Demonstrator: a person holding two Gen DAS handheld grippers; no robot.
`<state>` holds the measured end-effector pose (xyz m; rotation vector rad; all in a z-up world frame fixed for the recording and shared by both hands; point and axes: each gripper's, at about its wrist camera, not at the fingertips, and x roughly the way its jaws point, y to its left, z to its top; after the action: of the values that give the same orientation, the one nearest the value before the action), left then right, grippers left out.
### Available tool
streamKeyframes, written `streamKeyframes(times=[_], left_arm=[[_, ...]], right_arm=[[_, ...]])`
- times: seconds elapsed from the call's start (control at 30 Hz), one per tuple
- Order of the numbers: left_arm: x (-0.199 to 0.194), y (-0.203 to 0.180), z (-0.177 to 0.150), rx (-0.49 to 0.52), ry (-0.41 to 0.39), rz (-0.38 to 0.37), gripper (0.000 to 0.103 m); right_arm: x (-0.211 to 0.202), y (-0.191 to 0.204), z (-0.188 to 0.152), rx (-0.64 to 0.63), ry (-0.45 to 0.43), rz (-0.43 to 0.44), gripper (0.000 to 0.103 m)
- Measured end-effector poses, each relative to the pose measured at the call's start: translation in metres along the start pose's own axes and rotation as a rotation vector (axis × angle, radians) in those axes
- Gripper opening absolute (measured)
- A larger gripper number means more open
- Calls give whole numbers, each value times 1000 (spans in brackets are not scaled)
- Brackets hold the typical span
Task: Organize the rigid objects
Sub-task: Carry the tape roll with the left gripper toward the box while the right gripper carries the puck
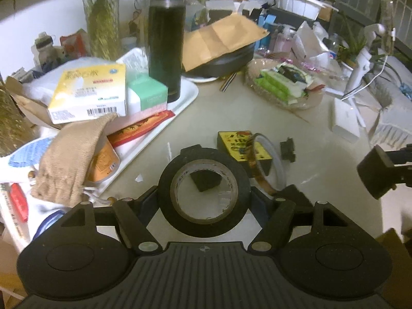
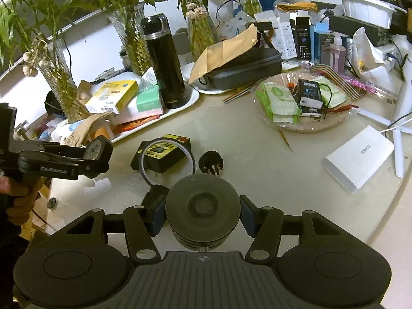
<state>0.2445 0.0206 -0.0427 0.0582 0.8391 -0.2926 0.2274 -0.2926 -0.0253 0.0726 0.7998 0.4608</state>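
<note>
On the white tray (image 2: pixel 191 97): black thermos (image 2: pixel 164 64), yellow box (image 2: pixel 113 96), mint tissue pack (image 2: pixel 149 103); the glass dish (image 2: pixel 332 125) holds green wipe packets (image 2: pixel 278 100) and a black box (image 2: pixel 309 94). Left gripper (image 1: pixel 204 198) clamps a black tape roll (image 1: pixel 204 225), brown-cored, held above the table (image 1: pixel 206 108). Right gripper (image 2: pixel 203 213) clamps a round black puck (image 2: pixel 203 206) near the amber tape ring (image 2: pixel 191 158).

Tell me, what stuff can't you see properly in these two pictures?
- Left wrist view: the black tape roll covers much of the small black block behind it.
- Right wrist view: the round black cylinder hides the table under it.
- Both views: the yellow box print is too small to read.
- Left wrist view: right gripper cut off by the edge.
</note>
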Motion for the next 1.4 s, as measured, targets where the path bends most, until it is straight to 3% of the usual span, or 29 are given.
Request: streamKeyframes(times=[0.53,0.83,1.4], left_arm=[[-69,-37,-14,60,-16,-13,72],[-99,-58,-30,105,-4,28,72],[-127,-91,-79,191,51,-46,72]], right_arm=[[-52,27,-19,-65,15,18,61],[-79,41,-32,-55,14,62,61],[-96,71,-48,-45,30,127,61]])
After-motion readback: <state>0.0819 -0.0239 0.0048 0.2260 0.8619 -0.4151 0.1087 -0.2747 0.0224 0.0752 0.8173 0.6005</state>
